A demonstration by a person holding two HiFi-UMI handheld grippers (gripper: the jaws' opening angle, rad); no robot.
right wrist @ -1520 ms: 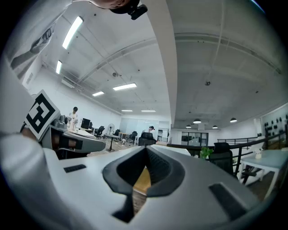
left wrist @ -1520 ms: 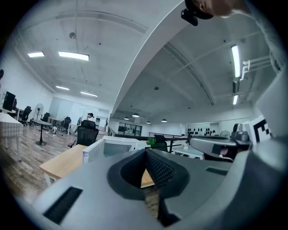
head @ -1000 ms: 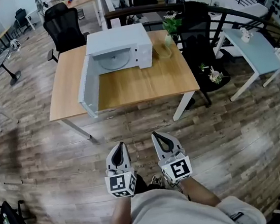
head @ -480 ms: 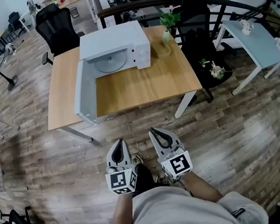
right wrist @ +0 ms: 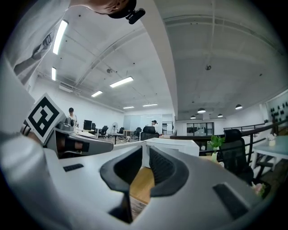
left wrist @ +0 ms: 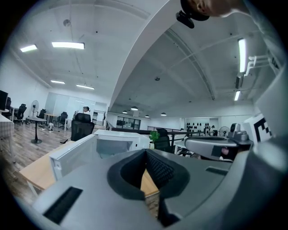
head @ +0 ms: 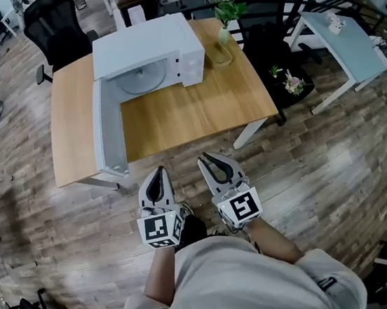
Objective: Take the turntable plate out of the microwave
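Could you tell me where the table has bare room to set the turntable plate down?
The wide bare patch of table in front of the microwave, bordered left by its open door. Crowded: the back right corner, with the plant beside the microwave.

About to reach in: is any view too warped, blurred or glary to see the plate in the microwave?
Head view: fisheye bows the table edges, but sharp and evenly lit; plate clear inside the microwave. Left gripper view: dark corners, soft foreground, plate not discernible. Right gripper view: likewise, bright ceiling strips, no glare on the microwave.
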